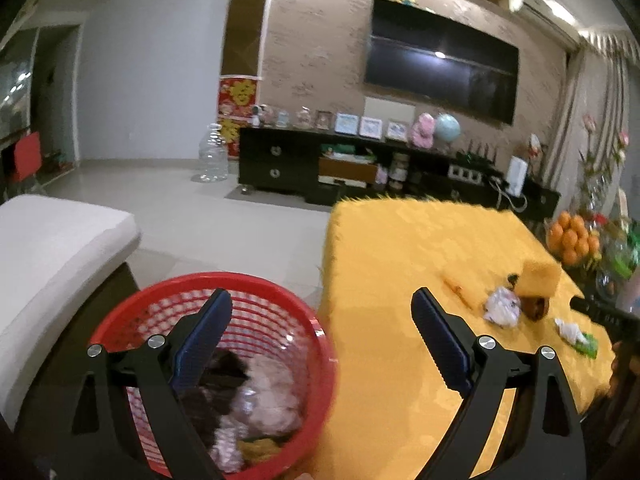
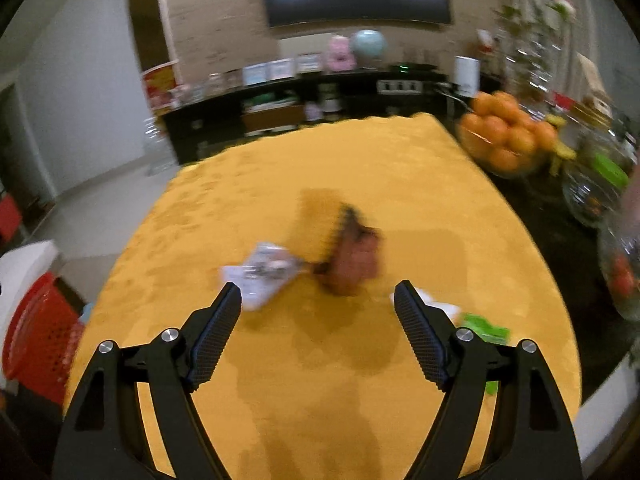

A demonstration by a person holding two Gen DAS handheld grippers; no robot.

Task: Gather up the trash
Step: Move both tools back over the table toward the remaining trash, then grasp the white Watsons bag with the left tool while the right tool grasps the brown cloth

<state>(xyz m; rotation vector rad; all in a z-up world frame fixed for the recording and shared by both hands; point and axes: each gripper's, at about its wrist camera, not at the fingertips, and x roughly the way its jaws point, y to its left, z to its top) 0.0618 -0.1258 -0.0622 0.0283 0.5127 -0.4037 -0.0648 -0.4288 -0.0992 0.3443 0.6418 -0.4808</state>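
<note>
Several scraps already in red basket (image 1: 120, 320) beside table's near-left corner; crumpled paper (image 1: 502, 306), brown lump (image 1: 534, 307) (blurred), green wrapper (image 1: 586, 343) left near right edge; left gripper (image 1: 322, 330), right gripper (image 2: 318, 312) both agape, empty

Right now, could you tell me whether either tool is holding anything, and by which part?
Nothing is held: the left tool and right tool are both open and empty.
</note>
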